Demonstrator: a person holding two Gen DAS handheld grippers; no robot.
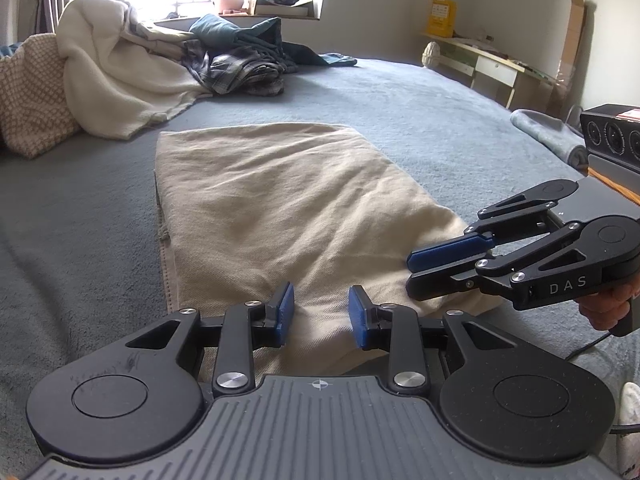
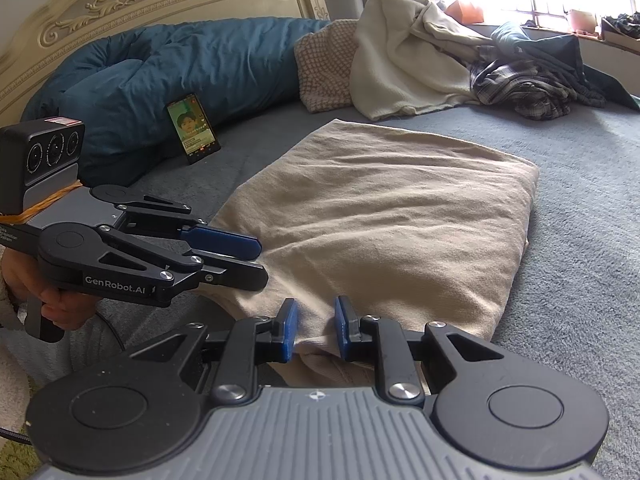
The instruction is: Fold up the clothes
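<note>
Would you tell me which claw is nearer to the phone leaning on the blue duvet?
Left. The left claw sits on the phone's side; the right claw is farther across the beige garment.

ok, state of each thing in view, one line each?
beige garment: folded flat on the bed, near edge bunched
left gripper: jaws apart over the near edge
right gripper: jaws part open, fabric between them
phone: screen lit, propped up
clothes pile: unfolded

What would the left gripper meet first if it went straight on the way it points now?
Probably the beige folded garment: the left gripper points down onto its near edge, the fingers just above the cloth. Whether they already touch it is unclear.
</note>
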